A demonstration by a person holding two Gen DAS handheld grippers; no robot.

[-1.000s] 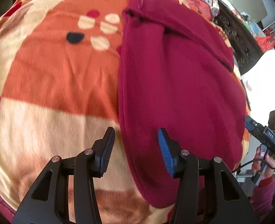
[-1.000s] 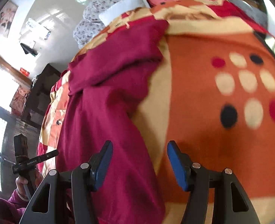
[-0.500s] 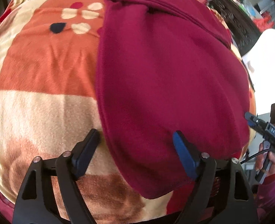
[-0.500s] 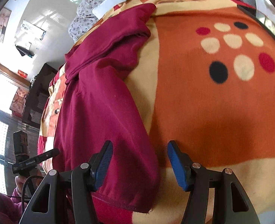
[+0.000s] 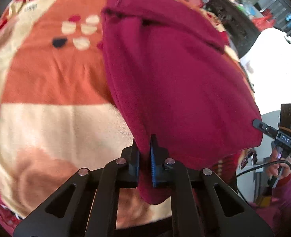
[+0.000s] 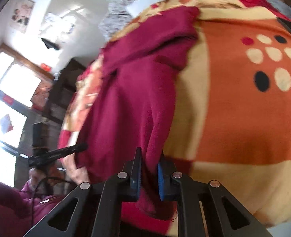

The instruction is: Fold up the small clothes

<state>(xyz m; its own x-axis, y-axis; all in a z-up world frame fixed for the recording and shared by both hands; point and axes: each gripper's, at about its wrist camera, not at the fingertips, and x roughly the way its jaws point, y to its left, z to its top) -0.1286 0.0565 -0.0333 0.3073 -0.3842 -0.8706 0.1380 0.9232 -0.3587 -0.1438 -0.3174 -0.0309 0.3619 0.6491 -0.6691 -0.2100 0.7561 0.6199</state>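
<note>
A dark red fleece garment [image 5: 181, 75] lies lengthwise on an orange and cream blanket [image 5: 52, 90]. It also shows in the right wrist view [image 6: 129, 90]. My left gripper [image 5: 144, 158] is shut on the garment's near left hem, with the cloth pinched between the pads. My right gripper [image 6: 149, 169] is shut on the garment's near right hem. The cloth rises from both grips and its near edge hangs below the fingers.
The blanket [image 6: 244, 118] covers a bed, with dots printed on it [image 6: 271, 63]. Pillows [image 6: 145, 2] lie at the far end. Dark wooden furniture [image 5: 234, 23] stands beyond the bed. My other hand-held gripper [image 5: 283, 136] shows at the right edge.
Both grippers were open astride the garment's near hem. Both have closed on the hem and the cloth has lifted slightly.
</note>
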